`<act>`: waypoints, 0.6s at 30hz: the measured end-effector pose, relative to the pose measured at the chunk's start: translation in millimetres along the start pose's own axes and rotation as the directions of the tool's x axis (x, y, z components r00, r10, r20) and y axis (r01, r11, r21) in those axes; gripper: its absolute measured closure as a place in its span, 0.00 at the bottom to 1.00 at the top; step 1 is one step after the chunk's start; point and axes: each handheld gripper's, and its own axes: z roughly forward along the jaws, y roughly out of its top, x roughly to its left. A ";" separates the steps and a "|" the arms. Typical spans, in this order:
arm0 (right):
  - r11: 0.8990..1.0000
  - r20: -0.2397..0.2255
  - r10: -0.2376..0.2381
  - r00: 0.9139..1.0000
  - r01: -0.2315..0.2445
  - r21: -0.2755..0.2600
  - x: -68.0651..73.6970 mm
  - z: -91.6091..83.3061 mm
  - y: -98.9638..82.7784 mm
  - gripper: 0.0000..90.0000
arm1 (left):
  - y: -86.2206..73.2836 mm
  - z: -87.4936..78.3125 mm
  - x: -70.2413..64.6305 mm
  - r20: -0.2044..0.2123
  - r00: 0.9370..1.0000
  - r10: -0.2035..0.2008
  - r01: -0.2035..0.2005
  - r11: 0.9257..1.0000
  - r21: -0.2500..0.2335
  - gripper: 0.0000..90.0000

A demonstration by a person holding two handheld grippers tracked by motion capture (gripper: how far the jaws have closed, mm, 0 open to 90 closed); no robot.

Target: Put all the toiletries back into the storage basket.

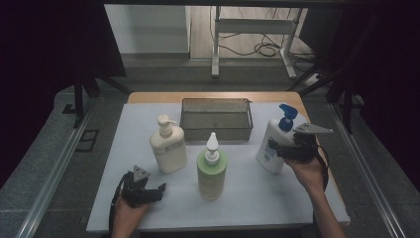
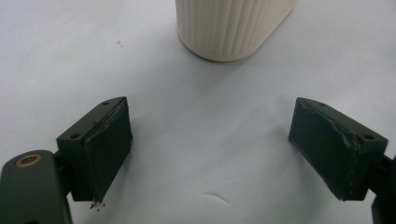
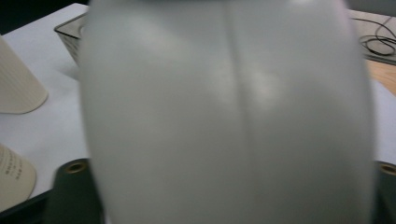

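Note:
A white bottle with a blue spray head [image 1: 270,135] stands at the right of the white mat [image 1: 247,198]. My right gripper [image 1: 276,148] reaches in from the right, its jaws on either side of the bottle's lower body. In the right gripper view the white bottle [image 3: 224,102] spans the whole gap between the jaws and hides their pads. My left gripper [image 1: 156,192] rests low at the front left, open with nothing between its jaws [image 2: 210,126]. The ribbed base of a cream pump bottle [image 2: 229,28] stands just beyond it.
The cream pump bottle [image 1: 168,148] stands left of centre and a green bottle with a white nozzle [image 1: 212,173] in the middle. A dark mesh basket [image 1: 216,100] sits at the back of the mat. The wooden table edge [image 1: 148,97] shows behind it.

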 end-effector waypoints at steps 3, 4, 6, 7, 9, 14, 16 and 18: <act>1.000 -0.007 -0.011 1.000 0.011 -0.003 1.8 0.0 0.3 0.40 | 0.0 0.0 0.0 0.000 1.000 0.000 0.000 1.000 0.000 0.15; 1.000 0.001 -0.021 1.000 0.021 -0.004 2.9 -0.3 0.6 0.40 | 0.0 0.0 0.0 0.000 1.000 0.000 0.000 1.000 0.000 0.15; 1.000 0.006 -0.022 1.000 0.022 0.000 4.1 -0.6 0.9 0.41 | 0.0 0.0 0.0 0.000 1.000 0.000 0.000 1.000 0.000 0.15; 1.000 0.007 -0.022 1.000 0.022 0.001 4.1 -0.8 0.9 0.41 | 0.0 0.0 0.0 0.000 1.000 0.000 0.000 1.000 0.000 0.15; 1.000 0.014 -0.019 1.000 0.019 -0.002 4.0 -1.2 0.8 0.41 | 0.0 0.0 0.0 0.000 1.000 0.000 0.000 1.000 0.000 0.15; 1.000 0.026 -0.009 1.000 0.010 -0.003 3.0 -1.0 1.5 0.42 | 0.0 0.0 0.0 0.000 1.000 0.000 0.000 1.000 0.000 0.15; 1.000 0.029 -0.013 1.000 0.013 0.001 2.6 -1.6 2.3 0.42 | 0.0 0.0 0.0 0.000 1.000 0.000 0.000 1.000 0.000 0.15; 1.000 0.032 -0.020 0.999 0.020 0.001 2.1 -3.4 3.8 0.42 | 0.0 0.0 -0.1 0.000 1.000 0.000 0.000 1.000 0.000 0.15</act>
